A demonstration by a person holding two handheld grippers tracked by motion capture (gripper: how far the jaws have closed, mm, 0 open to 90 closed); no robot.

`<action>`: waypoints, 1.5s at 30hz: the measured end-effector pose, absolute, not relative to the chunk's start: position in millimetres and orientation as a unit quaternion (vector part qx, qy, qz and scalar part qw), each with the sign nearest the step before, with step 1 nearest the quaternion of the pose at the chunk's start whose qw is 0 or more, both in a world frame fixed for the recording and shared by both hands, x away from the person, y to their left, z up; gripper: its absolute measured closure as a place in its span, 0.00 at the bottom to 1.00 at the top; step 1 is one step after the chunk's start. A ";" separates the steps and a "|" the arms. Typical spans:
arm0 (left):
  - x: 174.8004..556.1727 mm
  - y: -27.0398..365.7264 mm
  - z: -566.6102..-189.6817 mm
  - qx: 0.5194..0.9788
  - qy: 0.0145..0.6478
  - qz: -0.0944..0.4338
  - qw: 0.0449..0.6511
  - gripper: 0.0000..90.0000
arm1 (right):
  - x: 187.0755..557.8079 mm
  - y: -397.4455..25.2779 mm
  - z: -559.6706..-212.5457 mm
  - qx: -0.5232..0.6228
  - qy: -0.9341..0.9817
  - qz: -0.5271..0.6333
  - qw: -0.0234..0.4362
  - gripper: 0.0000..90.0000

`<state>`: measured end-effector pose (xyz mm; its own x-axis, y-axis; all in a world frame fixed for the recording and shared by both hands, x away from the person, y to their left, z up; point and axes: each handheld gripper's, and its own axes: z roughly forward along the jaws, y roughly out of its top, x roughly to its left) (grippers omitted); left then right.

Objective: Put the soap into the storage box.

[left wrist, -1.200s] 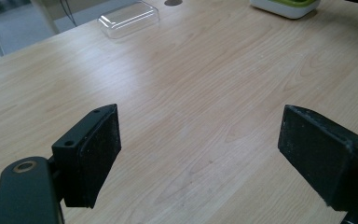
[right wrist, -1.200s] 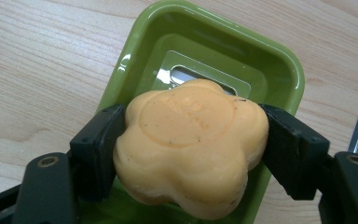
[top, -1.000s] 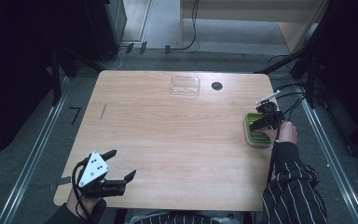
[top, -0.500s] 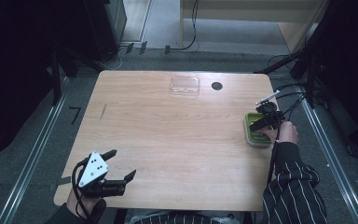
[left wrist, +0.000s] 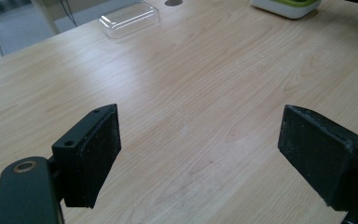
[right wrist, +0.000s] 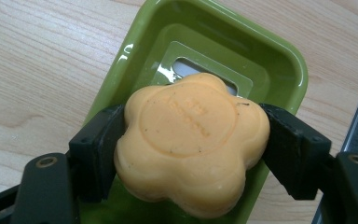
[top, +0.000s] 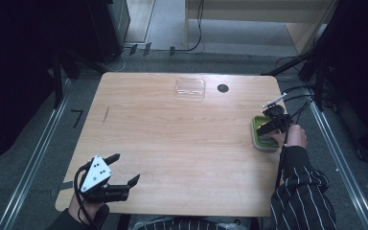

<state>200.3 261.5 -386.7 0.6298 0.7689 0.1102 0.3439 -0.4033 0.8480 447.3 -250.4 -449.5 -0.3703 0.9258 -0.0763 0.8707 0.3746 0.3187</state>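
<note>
Right gripper (right wrist: 191, 144) pinches a flower-shaped orange soap (right wrist: 191, 142) between both jaws, over the green soap dish (right wrist: 270, 60) at the table's (top: 172, 139) right edge. Left gripper (top: 120, 175) hovers with jaws spread wide at the near left corner, well apart from a clear lid (top: 190, 88) at the far edge

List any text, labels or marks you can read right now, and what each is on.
Embossed lettering, two short lines inside a raised ring on the orange flower-shaped soap clamped in the right gripper over the green soap dish: too shallow and blurred to read.
Clear plastic lid, left gripper: no text seen.
</note>
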 end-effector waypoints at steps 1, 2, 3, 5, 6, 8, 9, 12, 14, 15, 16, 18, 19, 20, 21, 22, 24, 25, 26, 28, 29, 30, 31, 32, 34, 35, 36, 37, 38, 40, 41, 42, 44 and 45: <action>200.4 261.5 -386.7 0.799 0.348 0.252 0.421 0.15 | 447.2 -250.4 -449.4 0.547 0.820 0.112 0.122 0.30; 200.4 261.5 -386.7 0.799 0.348 0.252 0.421 0.15 | 447.3 -250.5 -449.6 0.547 0.820 0.112 0.123 0.30; 200.4 261.5 -386.7 0.799 0.348 0.252 0.421 0.15 | 447.3 -250.4 -449.6 0.547 0.821 0.111 0.124 0.30; 200.4 261.4 -386.7 0.799 0.348 0.252 0.421 0.15 | 447.3 -250.4 -449.7 0.544 0.822 0.110 0.124 0.30; 200.4 261.4 -386.7 0.799 0.348 0.252 0.421 0.15 | 447.2 -250.4 -449.8 0.544 0.823 0.110 0.125 0.30; 200.5 261.4 -386.7 0.799 0.348 0.252 0.420 0.15 | 447.1 -250.3 -449.8 0.543 0.823 0.108 0.124 0.29; 200.5 261.3 -386.7 0.799 0.348 0.252 0.420 0.15 | 447.1 -250.3 -449.8 0.543 0.824 0.108 0.124 0.29; 200.5 261.4 -386.7 0.799 0.348 0.252 0.420 0.15 | 447.0 -250.3 -450.2 0.541 0.825 0.109 0.124 0.29; 200.5 261.3 -386.7 0.799 0.348 0.252 0.420 0.15 | 446.9 -250.0 -449.9 0.540 0.826 0.107 0.124 0.29; 200.5 261.2 -386.8 0.799 0.348 0.252 0.420 0.15 | 446.9 -250.0 -450.3 0.540 0.826 0.108 0.124 0.29; 200.5 261.3 -386.7 0.799 0.348 0.252 0.420 0.15 | 446.9 -249.9 -450.2 0.540 0.826 0.107 0.123 0.29; 200.5 261.3 -386.7 0.799 0.348 0.252 0.420 0.15 | 446.9 -249.7 -450.1 0.537 0.828 0.105 0.122 0.29; 200.5 261.2 -386.7 0.799 0.348 0.252 0.420 0.15 | 446.9 -249.7 -450.2 0.535 0.829 0.106 0.122 0.29; 200.4 261.3 -386.7 0.799 0.348 0.252 0.420 0.15 | 446.8 -249.7 -450.2 0.535 0.830 0.105 0.120 0.29; 200.5 261.3 -386.7 0.799 0.348 0.252 0.420 0.15 | 446.8 -249.6 -450.3 0.535 0.830 0.105 0.120 0.29; 200.5 261.4 -386.7 0.799 0.348 0.252 0.420 0.15 | 446.8 -249.5 -450.4 0.534 0.831 0.104 0.120 0.29; 200.5 261.5 -386.7 0.799 0.348 0.252 0.421 0.15 | 446.8 -249.4 -451.1 0.532 0.832 0.103 0.121 0.29; 200.5 261.4 -386.7 0.799 0.348 0.252 0.421 0.15 | 446.8 -249.4 -451.2 0.532 0.832 0.103 0.121 0.28; 200.5 261.5 -386.7 0.799 0.348 0.252 0.421 0.15 | 446.7 -249.6 -451.0 0.531 0.832 0.104 0.121 0.28; 200.4 261.6 -386.8 0.798 0.349 0.252 0.422 0.15 | 446.5 -249.9 -450.7 0.531 0.832 0.104 0.121 0.26; 200.4 261.7 -386.8 0.798 0.349 0.252 0.422 0.15 | 446.4 -250.3 -450.7 0.531 0.832 0.103 0.120 0.26; 200.5 261.7 -386.8 0.798 0.349 0.252 0.422 0.15 | 446.4 -250.8 -450.6 0.531 0.833 0.104 0.120 0.25; 200.4 261.7 -386.7 0.798 0.348 0.252 0.422 0.15 | 446.2 -251.1 -450.5 0.530 0.833 0.106 0.119 0.25; 200.3 261.6 -386.6 0.798 0.348 0.252 0.421 0.15 | 446.0 -251.1 -450.2 0.531 0.833 0.106 0.119 0.24; 200.3 261.7 -386.6 0.798 0.348 0.253 0.421 0.15 | 445.1 -251.6 -448.2 0.532 0.831 0.110 0.118 0.22; 200.3 261.7 -386.7 0.798 0.348 0.253 0.422 0.15 | 444.5 -252.0 -447.0 0.533 0.831 0.111 0.118 0.21; 200.3 261.7 -386.6 0.798 0.349 0.253 0.422 0.15 | 444.0 -252.0 -446.0 0.534 0.830 0.112 0.120 0.20; 200.3 261.7 -386.7 0.798 0.349 0.253 0.422 0.15 | 443.1 -252.0 -444.4 0.535 0.829 0.113 0.116 0.18; 200.3 261.7 -386.6 0.798 0.349 0.253 0.421 0.15 | 442.3 -252.2 -443.1 0.536 0.829 0.111 0.114 0.15; 200.2 261.8 -386.7 0.798 0.349 0.253 0.422 0.15 | 439.6 -252.1 -440.6 0.536 0.830 0.110 0.109 0.15; 200.3 261.9 -386.7 0.797 0.349 0.253 0.422 0.15 | 437.8 -251.5 -439.1 0.538 0.829 0.108 0.104 0.13; 200.2 261.8 -386.7 0.797 0.350 0.253 0.422 0.15 | 436.0 -251.3 -438.1 0.540 0.829 0.108 0.104 0.11; 200.2 261.7 -386.6 0.798 0.349 0.253 0.422 0.15 | 431.7 -250.2 -435.1 0.541 0.829 0.103 0.097 0.08; 200.2 261.8 -386.6 0.798 0.349 0.253 0.422 0.15 | 428.7 -249.8 -433.4 0.542 0.829 0.099 0.097 0.06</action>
<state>200.2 261.8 -386.6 0.6280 0.7705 0.1095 0.3431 -0.4004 0.8497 428.7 -249.8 -433.4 -0.3946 0.9173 -0.0533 0.8791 0.3938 0.2687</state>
